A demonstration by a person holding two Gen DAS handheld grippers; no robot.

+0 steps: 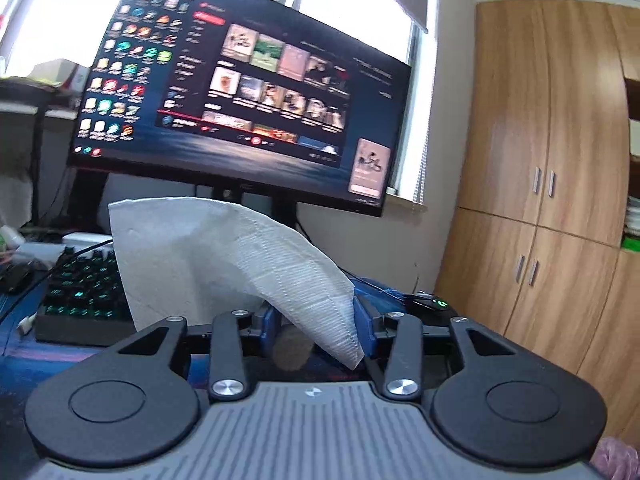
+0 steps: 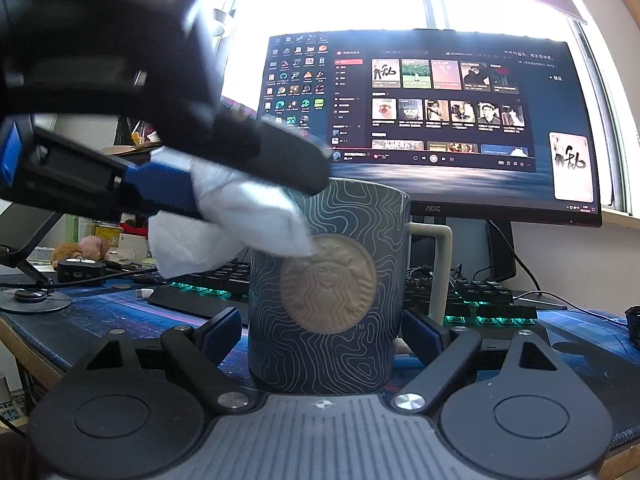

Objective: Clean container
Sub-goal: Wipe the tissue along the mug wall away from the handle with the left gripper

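Two close views from cameras mounted on hand-held tools, both facing a lit computer monitor in front of a bright window.

In the right wrist view, a dark blue mug with a pale wavy line pattern and a round tan emblem stands upright between the two blue-padded fingers of the right tool. The fingers are spread wide, one just beside each flank of the mug; whether the pads actually press on it cannot be told. The mug's pale handle sticks out to the right. The mug sits over a blue mat on the table, just in front of a backlit keyboard.

The left tool reaches in from the upper left of this view, its dark body filling that corner. It carries a crumpled white paper towel, and the towel's lower edge touches the mug's side at the top of the emblem.

In the left wrist view, the left tool has its blue pads set partly apart, with the paper towel caught between them and fanning up and to the left. A brownish round shape shows blurred in the gap below the towel. The keyboard lies at the left, a black mouse at the right, and a wooden cupboard stands along the right wall.
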